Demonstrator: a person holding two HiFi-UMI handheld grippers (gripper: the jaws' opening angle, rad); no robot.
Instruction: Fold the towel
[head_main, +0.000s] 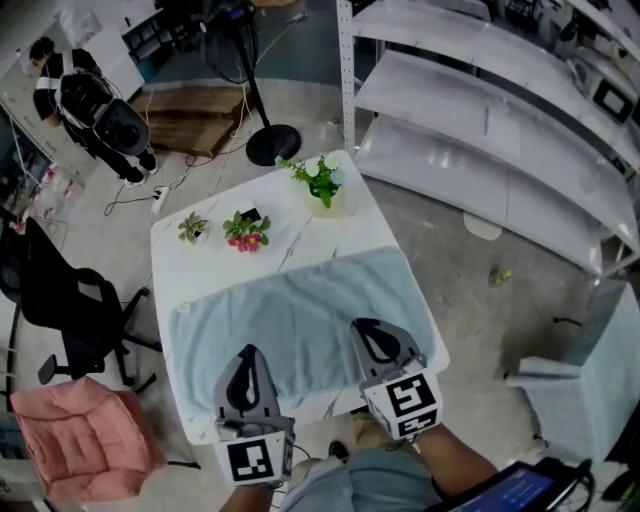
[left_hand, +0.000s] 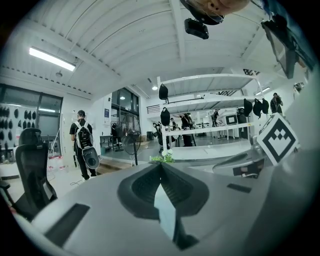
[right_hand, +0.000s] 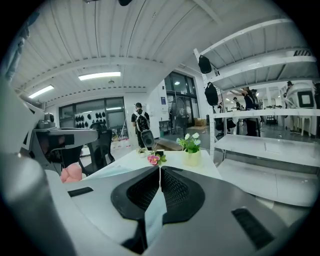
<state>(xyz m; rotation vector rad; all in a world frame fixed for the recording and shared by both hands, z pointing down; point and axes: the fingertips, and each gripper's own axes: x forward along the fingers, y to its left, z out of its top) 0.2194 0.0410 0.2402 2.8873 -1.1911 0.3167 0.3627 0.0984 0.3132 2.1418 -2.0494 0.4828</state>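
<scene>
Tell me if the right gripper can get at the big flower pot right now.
Likely not while it's busy: the right gripper is shut on the towel, and the pot stands at the table's far edge. Nothing blocks the path over the towel, though.

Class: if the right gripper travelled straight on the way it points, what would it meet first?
Probably the pink flowers, dead ahead of the right gripper shut on the towel; the white-flowered plant stands to the right. Depth is unclear.

Left claw, right claw — grey shells, black-lined, each with a white square-marker cube.
</scene>
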